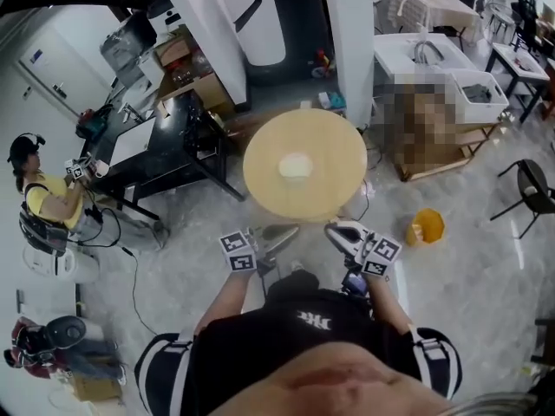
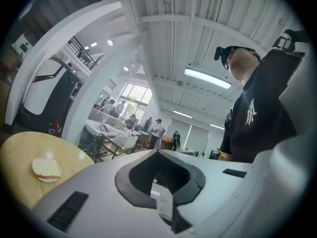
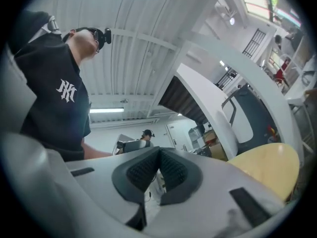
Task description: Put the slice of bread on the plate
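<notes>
A pale slice of bread (image 1: 296, 165) lies on a white plate (image 1: 283, 173) in the middle of a round wooden table (image 1: 260, 185). In the left gripper view the bread (image 2: 46, 168) and the plate's rim (image 2: 49, 180) show at the far left on the table (image 2: 20, 152). My left gripper (image 1: 291, 230) and right gripper (image 1: 335, 228) hang side by side in front of my chest, short of the table's near edge, and both hold nothing. The left gripper's (image 2: 157, 152) tips meet, shut. The right gripper's (image 3: 159, 151) ribbed pads touch, shut.
A yellow object (image 1: 425, 226) lies on the floor right of the table. A black desk (image 1: 165, 146) and a seated person (image 1: 43, 193) are at the left, white pillars (image 1: 351, 33) behind the table, a dark chair (image 1: 533, 189) at the right.
</notes>
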A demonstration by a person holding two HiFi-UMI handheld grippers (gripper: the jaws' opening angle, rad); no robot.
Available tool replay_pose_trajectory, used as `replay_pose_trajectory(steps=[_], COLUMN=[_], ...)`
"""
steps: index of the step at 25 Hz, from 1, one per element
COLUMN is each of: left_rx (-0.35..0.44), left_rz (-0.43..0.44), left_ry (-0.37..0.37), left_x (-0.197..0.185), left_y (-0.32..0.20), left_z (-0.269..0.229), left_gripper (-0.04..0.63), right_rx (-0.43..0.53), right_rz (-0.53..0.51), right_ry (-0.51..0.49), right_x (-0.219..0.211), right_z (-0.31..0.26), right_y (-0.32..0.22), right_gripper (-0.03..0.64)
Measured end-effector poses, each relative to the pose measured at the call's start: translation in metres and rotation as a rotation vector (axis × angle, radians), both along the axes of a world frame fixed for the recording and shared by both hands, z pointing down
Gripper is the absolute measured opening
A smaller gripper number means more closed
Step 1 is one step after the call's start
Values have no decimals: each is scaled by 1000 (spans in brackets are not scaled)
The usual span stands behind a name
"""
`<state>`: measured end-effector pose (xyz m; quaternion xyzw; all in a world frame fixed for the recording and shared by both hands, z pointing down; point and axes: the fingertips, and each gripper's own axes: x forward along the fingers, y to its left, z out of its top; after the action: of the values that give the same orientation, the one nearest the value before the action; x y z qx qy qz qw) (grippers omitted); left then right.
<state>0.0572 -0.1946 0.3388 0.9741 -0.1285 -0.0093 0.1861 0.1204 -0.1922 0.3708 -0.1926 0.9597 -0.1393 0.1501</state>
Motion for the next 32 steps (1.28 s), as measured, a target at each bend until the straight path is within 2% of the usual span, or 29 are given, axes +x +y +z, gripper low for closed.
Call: replay_pose_trajectory(steps=[2,4,9,12,16,22,27,32], left_rx=[13,27,74,83,57,-53,-66,25], left_rz=[29,31,7,13,25,24,20,25], left_ry=[-61,-75,3,41,64,100,142,125], left_x=[1,-3,-19,-31,-66,-112,-112,-98], left_y=[22,36,61,84,135,209,244,265], left_z=[3,-1,-21,-27,-16,36,39,14], left_gripper=[6,6,6,5,5,6,6,6], right_rx=[-5,1,75,52,10,-73,-95,-14], right_rz=[70,106,76,75,53,57,31,21], right_ry=[-31,-39,46,91,140,189,257,245], right_x=[11,15,-9,-27,-61,-101,-102,-95], right_z=[-1,-4,-27,-34,-30,-8,-3,-32], right_y=[7,13,45,67,115,181,223,239], right_gripper=[-2,-2,-2,-2,-3,-2,-2,-3])
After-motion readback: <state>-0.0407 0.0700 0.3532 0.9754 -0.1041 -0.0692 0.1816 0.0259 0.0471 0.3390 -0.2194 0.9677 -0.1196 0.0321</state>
